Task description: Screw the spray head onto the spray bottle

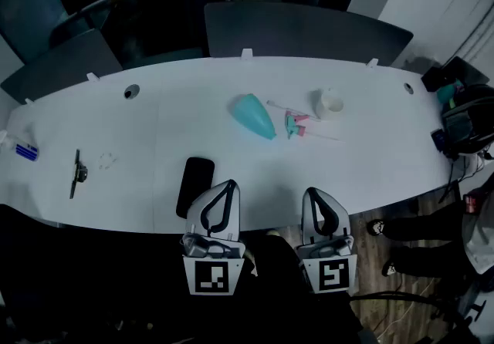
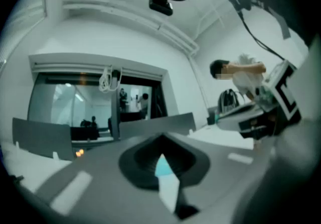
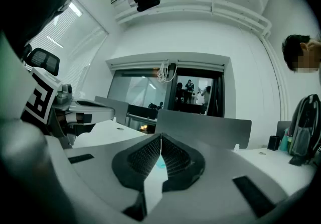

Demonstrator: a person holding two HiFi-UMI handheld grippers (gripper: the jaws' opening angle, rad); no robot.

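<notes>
Pointing level across the long white table [image 1: 154, 134], both grippers are at its near edge, side by side. Left gripper [image 1: 228, 183]: jaws closed tip to tip, nothing held; its own view confirms the pads meeting. Right gripper [image 1: 313, 191]: likewise fully closed and empty, ribbed pads pressed together in its view. Teal plastic spray bottle [image 1: 253, 115] lies on its side mid-table, well ahead of the grippers and roughly between their lines. Pink-and-teal spray head [image 1: 296, 124], with its thin dip tube, lies just to the right of the bottle, separate and not screwed on. Short white cylinder [image 1: 329, 104] stands just beyond the head. Flat black phone [image 1: 196, 185] lies just left of the left gripper.
</notes>
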